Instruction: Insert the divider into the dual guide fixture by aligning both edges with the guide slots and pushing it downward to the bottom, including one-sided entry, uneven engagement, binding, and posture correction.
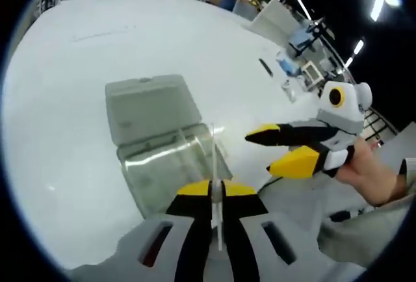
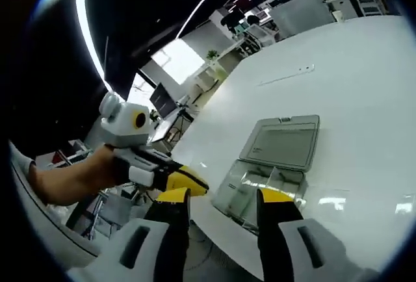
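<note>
So far nothing is seated: your left claw (image 1: 214, 194) is clenched on the one thin divider (image 1: 213, 158), held above the near end of the single clear fixture box (image 1: 170, 165) with its lid open on the white surface (image 1: 65, 100). Your right claw (image 2: 224, 197) hangs released, empty. Both slots remain to be engaged.

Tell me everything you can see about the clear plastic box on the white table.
The clear plastic box is a shallow, see-through organizer case with its grey-tinted lid hinged open and lying back flat on the white table. In the right gripper view, partitions split its inside into compartments. It sits near the table's edge. The left gripper holds a thin, translucent divider edge-on, upright over the box's near side; whether it has entered a slot cannot be told. The right gripper is open, apart from it.
</note>
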### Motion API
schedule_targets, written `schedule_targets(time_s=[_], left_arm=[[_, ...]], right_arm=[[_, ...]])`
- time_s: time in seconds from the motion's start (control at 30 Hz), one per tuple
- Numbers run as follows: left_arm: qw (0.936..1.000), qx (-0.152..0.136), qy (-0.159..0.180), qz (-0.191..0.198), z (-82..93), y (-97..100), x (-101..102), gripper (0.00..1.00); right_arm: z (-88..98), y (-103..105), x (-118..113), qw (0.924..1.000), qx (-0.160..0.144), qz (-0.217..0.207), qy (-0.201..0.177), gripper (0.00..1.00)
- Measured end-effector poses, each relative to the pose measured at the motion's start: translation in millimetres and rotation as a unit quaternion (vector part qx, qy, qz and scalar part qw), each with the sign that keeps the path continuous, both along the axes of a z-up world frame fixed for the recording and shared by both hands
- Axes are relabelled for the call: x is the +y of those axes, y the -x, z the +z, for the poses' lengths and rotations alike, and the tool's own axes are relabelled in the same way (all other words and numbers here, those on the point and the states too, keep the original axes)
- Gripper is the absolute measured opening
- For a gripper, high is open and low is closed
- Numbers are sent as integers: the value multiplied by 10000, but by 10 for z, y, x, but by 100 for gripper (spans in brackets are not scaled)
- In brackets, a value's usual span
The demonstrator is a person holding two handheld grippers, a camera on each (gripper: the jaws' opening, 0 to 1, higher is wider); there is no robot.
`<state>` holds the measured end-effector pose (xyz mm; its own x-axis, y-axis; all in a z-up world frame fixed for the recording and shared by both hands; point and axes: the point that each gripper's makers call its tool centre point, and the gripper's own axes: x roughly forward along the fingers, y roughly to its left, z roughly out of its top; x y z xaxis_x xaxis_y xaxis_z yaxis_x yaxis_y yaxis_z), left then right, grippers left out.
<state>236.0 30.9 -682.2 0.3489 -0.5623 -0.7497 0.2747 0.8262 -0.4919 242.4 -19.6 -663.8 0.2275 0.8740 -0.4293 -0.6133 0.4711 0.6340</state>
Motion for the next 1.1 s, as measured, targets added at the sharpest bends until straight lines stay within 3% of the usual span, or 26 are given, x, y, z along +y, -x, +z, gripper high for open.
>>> schedule_targets(time_s=[0.47, 0.83, 1.1], left_arm=[[9966, 625, -398, 370, -103, -49, 260, 2], [9902, 1018, -694, 663, -265, -126, 352, 2], [9860, 1212, -798, 818, -353, -159, 343, 2]], right_arm=[[20, 131, 21, 9951, -765, 625, 101, 39], [-43, 210, 54, 9843, -1335, 1092, 364, 44], [-139, 260, 47, 9716, -1752, 1438, 684, 50]])
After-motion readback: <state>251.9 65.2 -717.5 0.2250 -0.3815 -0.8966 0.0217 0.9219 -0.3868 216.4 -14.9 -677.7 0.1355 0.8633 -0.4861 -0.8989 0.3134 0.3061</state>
